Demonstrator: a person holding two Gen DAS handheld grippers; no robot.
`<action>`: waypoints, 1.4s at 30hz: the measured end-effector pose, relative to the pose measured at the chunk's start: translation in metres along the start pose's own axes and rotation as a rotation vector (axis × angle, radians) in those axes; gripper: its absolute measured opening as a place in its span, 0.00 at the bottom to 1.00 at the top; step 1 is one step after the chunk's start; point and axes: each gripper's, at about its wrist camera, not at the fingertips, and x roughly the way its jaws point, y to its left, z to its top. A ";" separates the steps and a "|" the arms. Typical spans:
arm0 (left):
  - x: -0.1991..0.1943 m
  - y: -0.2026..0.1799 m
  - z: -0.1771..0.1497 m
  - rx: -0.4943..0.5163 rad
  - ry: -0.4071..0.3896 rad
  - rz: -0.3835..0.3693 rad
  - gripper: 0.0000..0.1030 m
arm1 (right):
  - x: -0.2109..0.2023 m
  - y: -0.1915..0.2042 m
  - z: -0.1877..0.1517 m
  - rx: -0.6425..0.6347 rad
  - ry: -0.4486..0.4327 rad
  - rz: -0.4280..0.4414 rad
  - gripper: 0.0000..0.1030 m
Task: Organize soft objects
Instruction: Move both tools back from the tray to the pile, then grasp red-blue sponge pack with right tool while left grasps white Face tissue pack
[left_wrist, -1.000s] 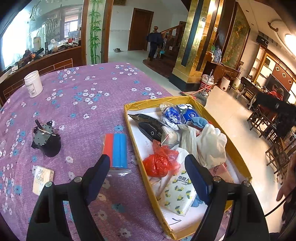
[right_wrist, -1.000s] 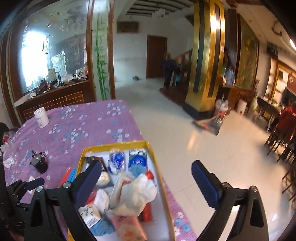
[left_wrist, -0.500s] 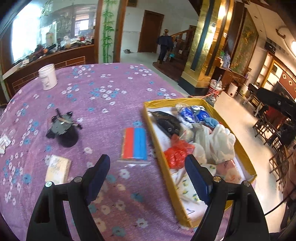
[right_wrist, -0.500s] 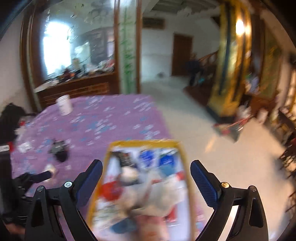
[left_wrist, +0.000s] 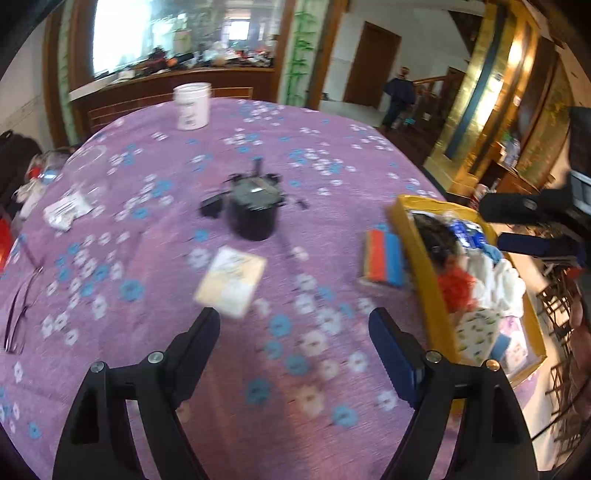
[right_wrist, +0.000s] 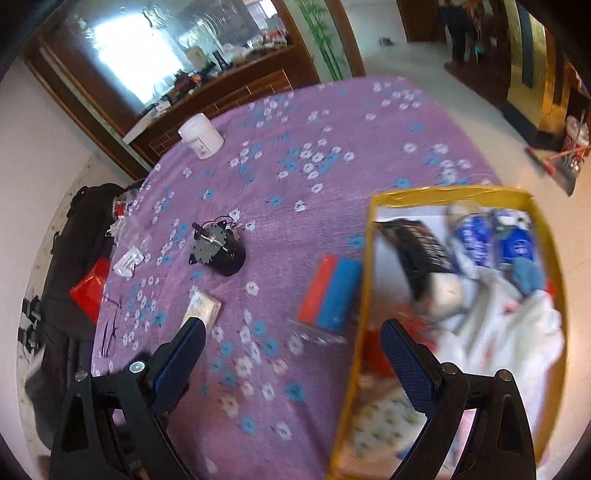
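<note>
A yellow box (left_wrist: 421, 266) (right_wrist: 364, 295) at the table's right edge holds soft things: a red bag (left_wrist: 456, 288), a white cloth (right_wrist: 517, 332), blue packets (right_wrist: 476, 240) and a printed tissue pack. A red-and-blue pack (left_wrist: 384, 264) (right_wrist: 330, 291) lies on the purple cloth against the box's left wall. A small tissue pack (left_wrist: 231, 280) (right_wrist: 203, 308) lies further left. My left gripper (left_wrist: 293, 325) hovers open over bare cloth, its left finger just below the tissue pack. My right gripper (right_wrist: 291, 332) is open, its right finger over the box wall, nothing between the jaws.
A black motor-like object (left_wrist: 255, 210) (right_wrist: 218, 251) sits mid-table and a white jar (left_wrist: 192, 105) (right_wrist: 201, 134) stands at the far side. Glasses (left_wrist: 18, 317) and a clear bag (left_wrist: 66, 212) lie near the left edge. A dark bag (right_wrist: 74, 240) sits beyond that edge.
Both grippers swung left, away from over the box. The box slid to the right of both views. The right gripper tipped downward toward the table. Both jaws stayed wide.
</note>
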 end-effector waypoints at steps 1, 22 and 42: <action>-0.002 0.006 -0.003 -0.008 0.001 0.008 0.80 | 0.010 0.003 0.007 -0.003 0.010 0.002 0.95; -0.019 0.089 -0.024 -0.120 0.028 0.114 0.80 | 0.148 0.027 0.033 -0.236 0.321 0.014 0.94; -0.006 0.062 -0.020 -0.070 0.056 0.057 0.80 | 0.119 0.028 -0.031 -0.233 0.351 -0.142 0.64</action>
